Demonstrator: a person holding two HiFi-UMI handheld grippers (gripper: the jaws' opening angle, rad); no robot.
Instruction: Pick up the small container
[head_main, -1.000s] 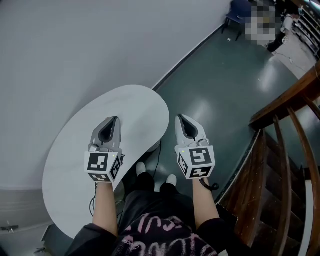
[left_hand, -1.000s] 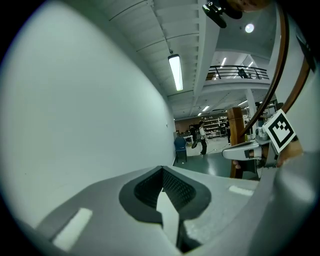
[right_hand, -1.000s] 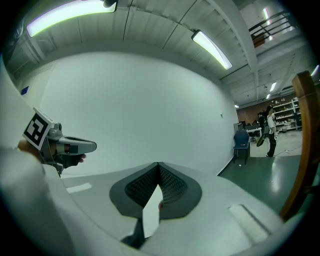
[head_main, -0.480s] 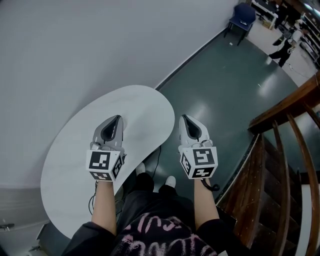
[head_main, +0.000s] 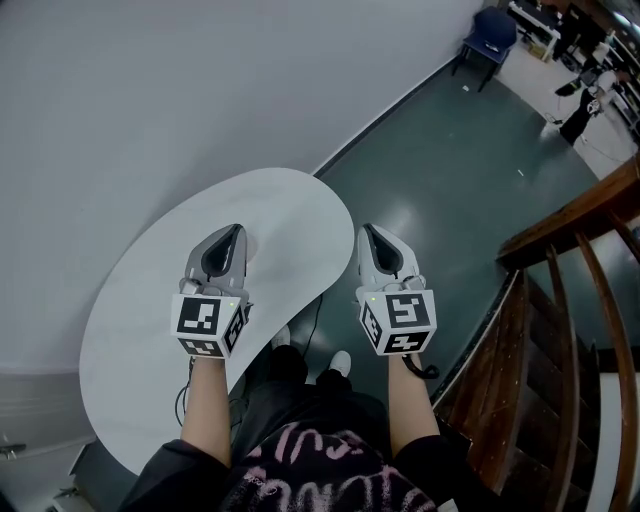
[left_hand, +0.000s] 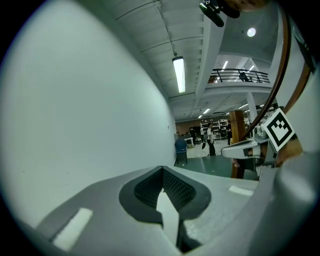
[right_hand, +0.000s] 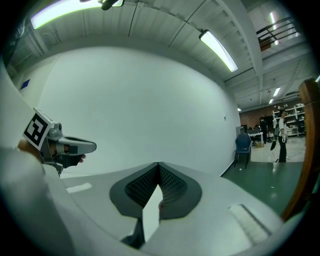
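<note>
Grey left claw parallels right claw (both closed).

We see a white rounded tabletop (pressed against the pale wall) standing on a dark green glossy floor.

Over the table, the left gripper; beside it over the floor, the right gripper; stair railing farther right.
</note>
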